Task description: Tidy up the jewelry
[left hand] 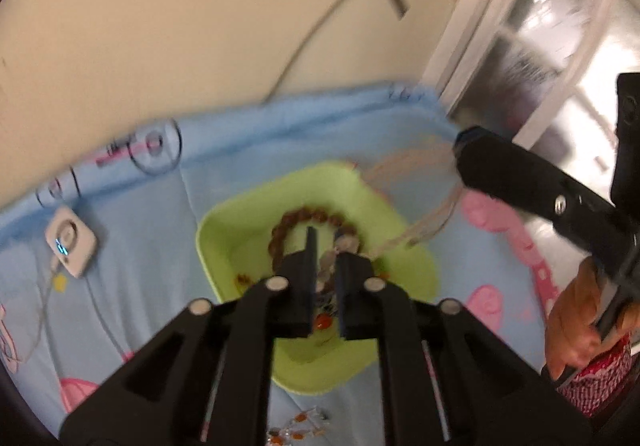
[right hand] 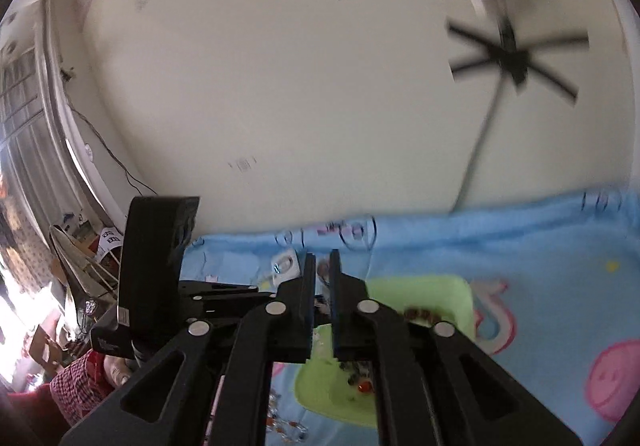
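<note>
A light green tray (left hand: 224,242) lies on a blue blanket. In it are a brown bead bracelet (left hand: 296,217) and small orange and clear bead pieces (left hand: 322,322). My left gripper (left hand: 325,246) hangs over the tray, its jaws close together with a clear bead strand (left hand: 328,262) between them. My right gripper (left hand: 464,149) comes in from the right, a blurred pale necklace (left hand: 432,201) hanging from its tip down to the tray. In the right wrist view my right gripper (right hand: 322,266) is nearly shut above the tray (right hand: 460,294); what it holds is hidden.
A white charger block (left hand: 72,246) with a cable lies on the blanket (left hand: 140,286) at the left. More loose orange bead jewelry (left hand: 296,426) lies in front of the tray. A wall stands behind, a glass door (left hand: 540,57) at the right.
</note>
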A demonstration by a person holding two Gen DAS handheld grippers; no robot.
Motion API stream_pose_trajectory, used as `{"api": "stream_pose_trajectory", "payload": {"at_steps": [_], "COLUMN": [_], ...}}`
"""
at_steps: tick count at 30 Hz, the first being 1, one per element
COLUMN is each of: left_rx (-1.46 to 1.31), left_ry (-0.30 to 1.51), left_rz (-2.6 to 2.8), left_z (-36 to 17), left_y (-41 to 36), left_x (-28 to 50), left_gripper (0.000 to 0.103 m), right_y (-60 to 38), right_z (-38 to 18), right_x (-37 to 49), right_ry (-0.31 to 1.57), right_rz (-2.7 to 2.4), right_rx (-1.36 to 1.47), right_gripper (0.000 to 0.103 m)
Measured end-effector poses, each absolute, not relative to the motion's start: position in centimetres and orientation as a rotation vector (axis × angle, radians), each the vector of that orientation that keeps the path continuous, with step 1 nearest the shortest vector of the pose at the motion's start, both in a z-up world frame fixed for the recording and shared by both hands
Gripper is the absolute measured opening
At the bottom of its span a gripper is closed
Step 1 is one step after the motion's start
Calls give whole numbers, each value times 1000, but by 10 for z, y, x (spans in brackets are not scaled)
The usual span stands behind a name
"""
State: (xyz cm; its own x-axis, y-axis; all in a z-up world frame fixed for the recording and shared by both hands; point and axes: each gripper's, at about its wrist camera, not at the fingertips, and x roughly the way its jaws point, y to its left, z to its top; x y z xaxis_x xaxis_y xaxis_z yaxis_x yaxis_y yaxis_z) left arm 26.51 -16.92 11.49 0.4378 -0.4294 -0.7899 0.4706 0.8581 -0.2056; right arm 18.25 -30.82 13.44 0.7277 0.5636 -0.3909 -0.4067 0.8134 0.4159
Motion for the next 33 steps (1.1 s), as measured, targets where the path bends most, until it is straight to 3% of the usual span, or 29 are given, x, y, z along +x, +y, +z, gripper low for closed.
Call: {"api": "stream_pose_trajectory", "payload": {"at_steps": [1, 3, 4, 13, 15, 17, 21, 26, 33], "left_rx": [52, 38, 24, -40, -41, -37, -7, -3, -130], "left_ry": [1007, 1022, 1018, 819, 763, 698, 554, 503, 626], "left_rz": [-537, -524, -533, -550, -531, -498, -371, -231, -131], "left_z": [105, 100, 103, 173, 190, 204, 221, 193, 123], "left_y": [-172, -173, -171, -124, -102, -78, -19, 45, 112], "left_x": [272, 277, 278, 227, 206, 184, 127, 72, 44], "left_gripper": [26, 27, 27, 31, 49, 61, 68, 69, 69], "right_y": [-307, -306, -307, -297, -291, -286, -270, -237, -200], "right_z": [125, 115, 114, 146, 148, 146, 122, 66, 6], "right_x": [190, 200, 200, 159, 142, 126, 87, 55, 37], "right_ry": [561, 581, 571, 462, 460, 461, 471, 544, 677], "right_rz": [519, 496, 492, 522, 537, 555, 584, 584, 566], "right_rx": [313, 315, 320, 288, 295, 300, 316, 305, 275], "right_gripper": [0, 17, 19, 21, 21, 21, 21, 21, 21]}}
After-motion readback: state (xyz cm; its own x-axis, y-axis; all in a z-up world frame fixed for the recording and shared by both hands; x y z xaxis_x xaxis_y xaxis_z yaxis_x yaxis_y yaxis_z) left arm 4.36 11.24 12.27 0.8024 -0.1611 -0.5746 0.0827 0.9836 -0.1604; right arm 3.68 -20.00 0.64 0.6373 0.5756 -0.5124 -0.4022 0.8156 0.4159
